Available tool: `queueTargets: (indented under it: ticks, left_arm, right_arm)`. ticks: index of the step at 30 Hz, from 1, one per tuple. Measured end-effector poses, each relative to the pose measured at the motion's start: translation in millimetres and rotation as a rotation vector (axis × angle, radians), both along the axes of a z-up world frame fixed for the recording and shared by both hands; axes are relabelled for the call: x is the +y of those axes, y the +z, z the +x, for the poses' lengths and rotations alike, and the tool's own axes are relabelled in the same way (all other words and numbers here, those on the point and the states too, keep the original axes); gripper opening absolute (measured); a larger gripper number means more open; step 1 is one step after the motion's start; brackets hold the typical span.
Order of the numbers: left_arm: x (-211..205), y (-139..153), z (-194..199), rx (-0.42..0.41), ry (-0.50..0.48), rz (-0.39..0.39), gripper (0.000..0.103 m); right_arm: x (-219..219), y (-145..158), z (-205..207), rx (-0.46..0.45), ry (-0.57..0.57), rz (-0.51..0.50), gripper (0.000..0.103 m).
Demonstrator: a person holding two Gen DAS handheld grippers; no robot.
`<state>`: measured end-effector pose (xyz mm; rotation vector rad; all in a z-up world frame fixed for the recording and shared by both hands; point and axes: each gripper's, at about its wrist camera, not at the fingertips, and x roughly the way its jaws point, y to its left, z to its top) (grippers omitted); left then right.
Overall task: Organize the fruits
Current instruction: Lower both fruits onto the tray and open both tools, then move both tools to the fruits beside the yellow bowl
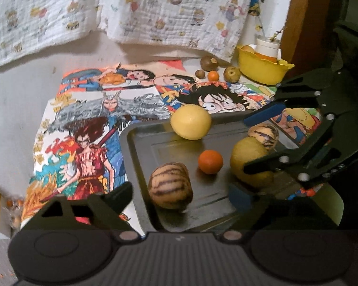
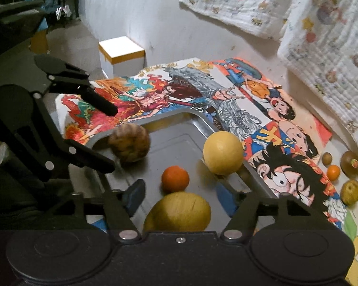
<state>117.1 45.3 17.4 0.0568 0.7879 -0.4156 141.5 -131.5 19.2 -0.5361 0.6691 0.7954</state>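
Dark metal, the baking tray (image 1: pixel 140 166) lies on a bright cartoon-printed cloth (image 1: pixel 83 124) and carries five fruits. A yellow melon (image 2: pixel 179 212) sits between the spread fingers of the right gripper (image 2: pixel 179 197), the blue pads clear of its skin. A second yellow melon (image 1: pixel 191 122) rests at the tray's far edge. A striped melon (image 1: pixel 170 188) lies between the wide-open fingers of the left gripper (image 1: pixel 179 196), untouched; another striped melon (image 1: pixel 263 135) sits behind the near yellow one. A small orange (image 1: pixel 210 161) stands mid-tray. Far right, a yellow bowl (image 1: pixel 262 71) stands beside loose small fruits.
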Motion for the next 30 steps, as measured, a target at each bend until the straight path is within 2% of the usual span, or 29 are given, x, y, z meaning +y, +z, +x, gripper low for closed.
queueTargets:
  ticks: [1, 3, 6, 9, 12, 21, 30]
  left_arm:
    - [-1.5, 1.2, -1.7, -0.006, -0.008, 0.010, 0.101]
    - [-6.6, 2.9, -6.0, -0.021, -0.031, 0.039, 0.102]
    - [-18.3, 3.2, -13.7, -0.050, -0.077, 0.112, 0.102]
    - [-30.6, 2.4, -22.0, -0.085, -0.114, 0.184, 0.102]
    - [-40.5, 3.0, -28.4, -0.111, -0.145, 0.224, 0.102]
    - [-58.5, 7.2, -28.3, -0.127, -0.197, 0.242, 0.103]
    - [-79.5, 13.8, -6.8, -0.135, -0.243, 0.254, 0.103]
  right_arm:
    - [-2.8, 1.8, -4.7, -0.002, 0.000, 0.003, 0.081]
    - [-9.5, 5.4, -14.6, -0.007, -0.002, 0.005, 0.090]
    - [-18.7, 8.2, -27.5, -0.016, -0.014, -0.008, 0.096]
    - [-27.8, 8.6, -37.8, -0.023, -0.033, -0.028, 0.096]
    - [-38.5, 7.5, -47.2, -0.026, -0.064, -0.051, 0.097]
    - [-79.4, -3.8, -57.3, 0.006, -0.187, -0.103, 0.098]
    - [-112.8, -6.4, -47.8, 0.008, -0.280, -0.088, 0.101]
